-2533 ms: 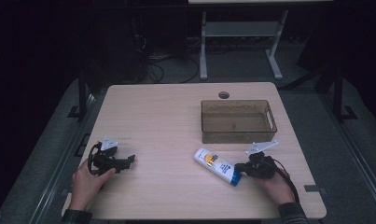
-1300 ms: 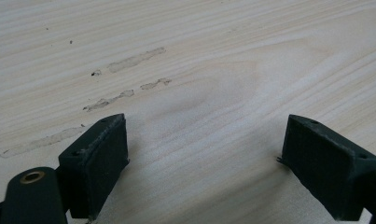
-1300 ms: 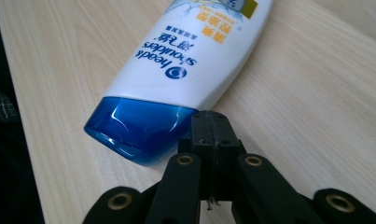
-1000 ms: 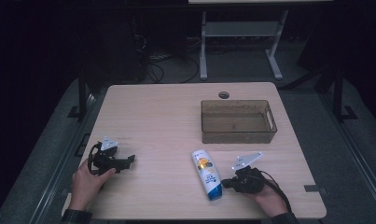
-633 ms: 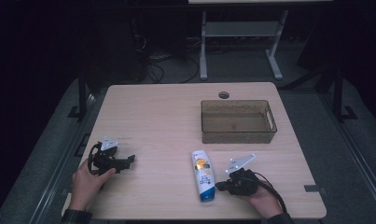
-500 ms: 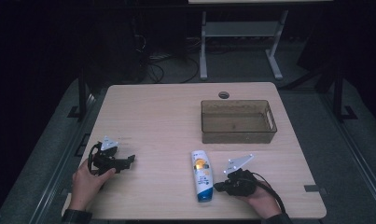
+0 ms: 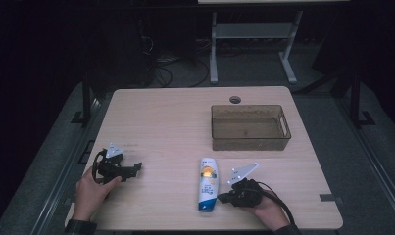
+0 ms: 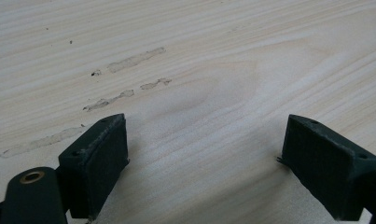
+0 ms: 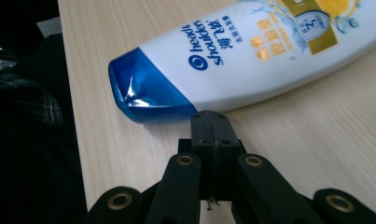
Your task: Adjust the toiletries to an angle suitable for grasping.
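Just beyond the right gripper's (image 9: 209, 116) pressed-together fingers lies the shampoo bottle (image 9: 251, 60), touching their tips.

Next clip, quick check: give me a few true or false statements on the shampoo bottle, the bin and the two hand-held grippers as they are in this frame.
1. The shampoo bottle lies flat on the table. True.
2. The bottle is inside the clear bin. False: it lies on the tabletop, nearer the person than the bin.
3. The right hand-held gripper has its jaws shut, with the tips at the bottle's blue cap end. True.
4. The right hand-held gripper has the bottle clamped between its jaws. False: the shut jaws hold nothing; the tips are at the bottle's side.
5. The left hand-held gripper is shut on a pen. False: its jaws stand open over bare wood, with nothing between them.
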